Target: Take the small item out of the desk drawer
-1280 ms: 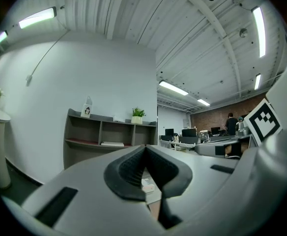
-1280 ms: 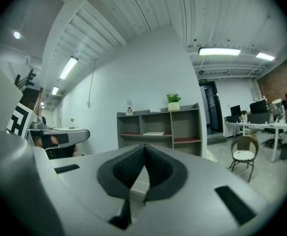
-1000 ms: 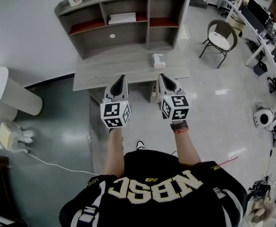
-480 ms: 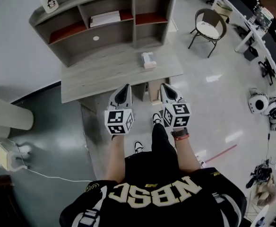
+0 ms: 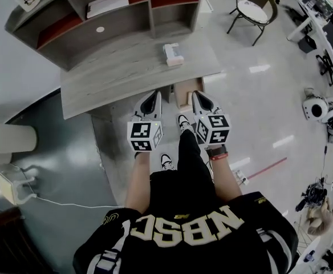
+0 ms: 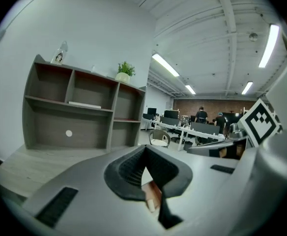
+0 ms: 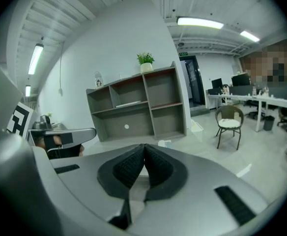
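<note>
approach to desk, both grippers empty
the desk (image 5: 115, 79) has come closer in the head view over the last second, and its front edge now lies just ahead of both tips. left gripper (image 5: 153, 94): jaws pressed together, nothing between them. between the grippers, a wood-coloured front (image 5: 183, 97) shows under the desk edge; likely the drawer, seemingly closed. right gripper (image 5: 196, 95): jaws pressed together, empty. small item not in sight, presumably inside the drawer. approach looks nearly done; opening not yet begun.

Only a small box (image 5: 173, 54) interrupts the desk (image 5: 115, 80) surface
</note>
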A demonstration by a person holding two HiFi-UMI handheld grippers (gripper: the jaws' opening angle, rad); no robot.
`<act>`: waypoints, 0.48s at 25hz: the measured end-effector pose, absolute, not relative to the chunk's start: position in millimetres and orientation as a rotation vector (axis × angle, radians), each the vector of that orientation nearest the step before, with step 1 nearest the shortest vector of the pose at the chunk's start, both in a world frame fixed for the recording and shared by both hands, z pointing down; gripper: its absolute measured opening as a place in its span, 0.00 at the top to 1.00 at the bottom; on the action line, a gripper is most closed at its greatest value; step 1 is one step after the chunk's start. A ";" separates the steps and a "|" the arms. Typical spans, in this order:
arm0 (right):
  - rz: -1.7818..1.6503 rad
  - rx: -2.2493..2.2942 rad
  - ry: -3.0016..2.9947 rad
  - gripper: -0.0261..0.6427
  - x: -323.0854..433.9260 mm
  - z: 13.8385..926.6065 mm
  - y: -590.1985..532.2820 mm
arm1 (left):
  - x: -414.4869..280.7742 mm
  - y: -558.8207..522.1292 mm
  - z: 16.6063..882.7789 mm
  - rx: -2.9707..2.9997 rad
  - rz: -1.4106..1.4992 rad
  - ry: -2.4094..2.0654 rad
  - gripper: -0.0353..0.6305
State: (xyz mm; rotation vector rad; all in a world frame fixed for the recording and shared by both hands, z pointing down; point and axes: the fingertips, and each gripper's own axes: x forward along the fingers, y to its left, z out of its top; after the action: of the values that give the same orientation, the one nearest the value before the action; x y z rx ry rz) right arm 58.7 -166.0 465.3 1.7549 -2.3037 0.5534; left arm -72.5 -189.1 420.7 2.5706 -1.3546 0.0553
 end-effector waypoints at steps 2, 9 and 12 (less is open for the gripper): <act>0.584 1.752 -2.296 0.95 63.5 474.1 -171.3 | -65.7 -193.8 427.5 2.549 0.045 -1.323 0.94; 0.656 1.744 -2.225 0.95 77.5 513.0 -176.3 | -43.0 -202.4 458.5 2.538 0.108 -1.260 0.94; 0.665 1.732 -2.200 0.94 79.9 527.7 -179.8 | -34.9 -206.2 472.9 2.538 0.130 -1.233 0.94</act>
State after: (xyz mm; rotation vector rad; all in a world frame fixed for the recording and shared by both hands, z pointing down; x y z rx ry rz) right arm 79.9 -179.8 527.7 1.7321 -2.1999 0.6646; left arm -34.9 -206.2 472.9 2.5384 -1.2334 0.1297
